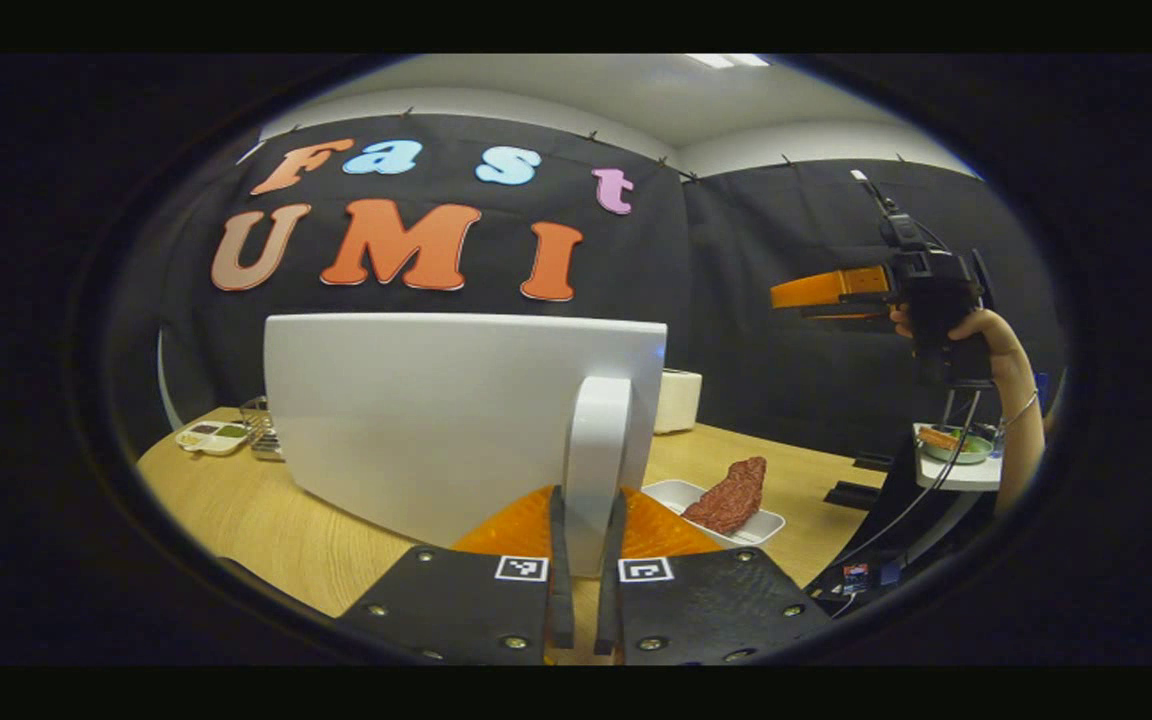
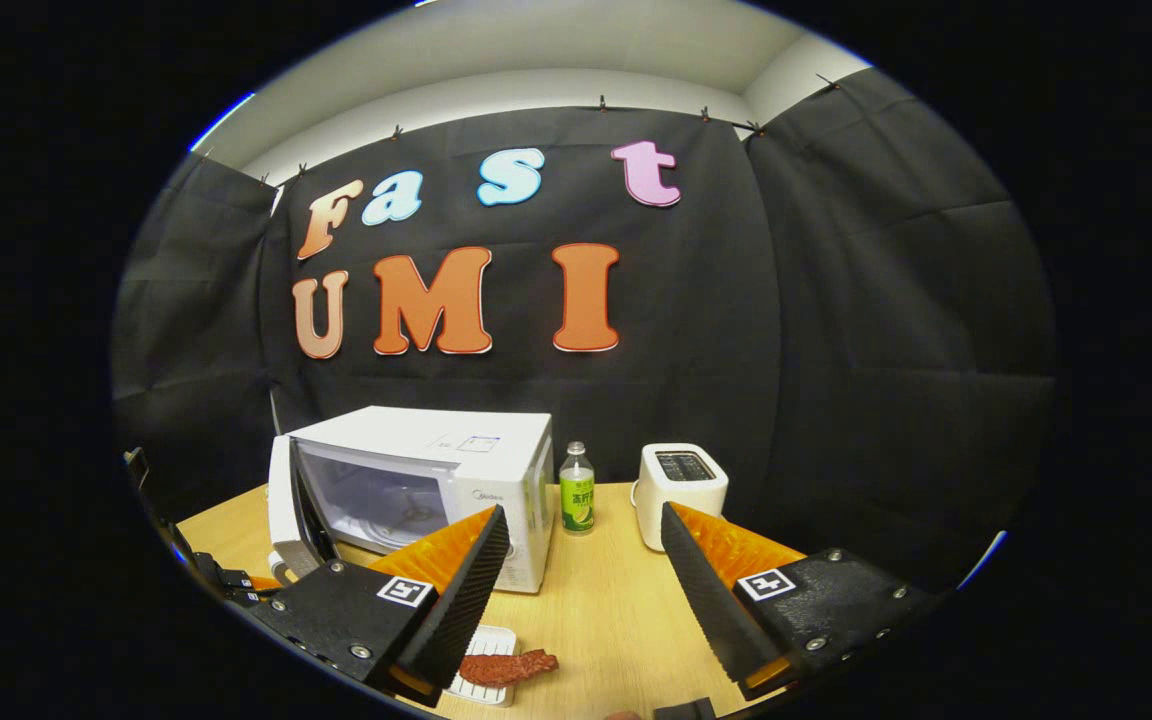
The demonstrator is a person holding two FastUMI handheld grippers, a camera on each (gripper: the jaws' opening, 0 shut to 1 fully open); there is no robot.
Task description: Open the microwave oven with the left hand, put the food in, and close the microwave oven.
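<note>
Meat in white tray — uncovered

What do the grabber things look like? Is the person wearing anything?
The left gripper and right gripper have black bolted plates with square black-and-white markers. The right one has a black handle, a thin rod on top and a dangling cable. A thin bracelet circles the wrist.

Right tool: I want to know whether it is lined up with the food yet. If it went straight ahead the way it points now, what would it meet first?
Probably not the meat, which lies low between its open fingers. The right tool points between the bottle and the toaster; depth is unclear, so likely the table or the gap.
</note>
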